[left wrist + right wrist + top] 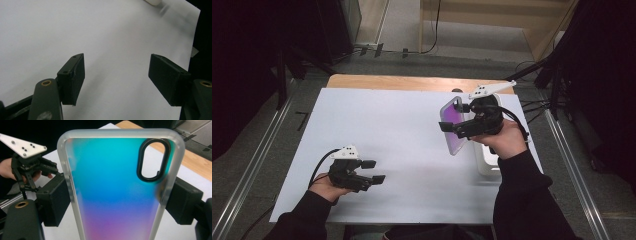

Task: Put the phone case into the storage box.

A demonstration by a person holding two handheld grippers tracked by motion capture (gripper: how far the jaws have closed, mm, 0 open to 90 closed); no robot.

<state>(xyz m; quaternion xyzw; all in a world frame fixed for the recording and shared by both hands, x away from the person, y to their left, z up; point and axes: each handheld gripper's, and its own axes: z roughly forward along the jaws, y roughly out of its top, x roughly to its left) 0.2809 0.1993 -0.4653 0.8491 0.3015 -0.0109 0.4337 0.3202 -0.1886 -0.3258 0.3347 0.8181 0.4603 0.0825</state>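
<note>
Right gripper [452,127] clamps a phone case [117,192] across its width, one pad on each long frosted edge; the case is lifted off the table, tilted up on end over the right side of the white table sheet [377,135]. In the right gripper view the case's back runs teal to blue to purple, with the black-ringed camera cutout [152,161] at the top right. Just below and behind the case in the high view sits a white stand or box [487,162] at the sheet's right margin; what it is exactly I cannot tell. Left gripper [374,171] rests low at the near left of the sheet, well apart from the case, jaws parted with nothing between them, bare sheet beyond the pads [72,80]. Risks, as I judge them: the grip is on two thin, flexible rims, so a harder squeeze could bow the case and pop it out sideways; a slack one could let it pivot between the pads and swing down. A hand-off to the left gripper needs both to hold at once, or it falls. Lowering carelessly could clip the white piece.
</note>
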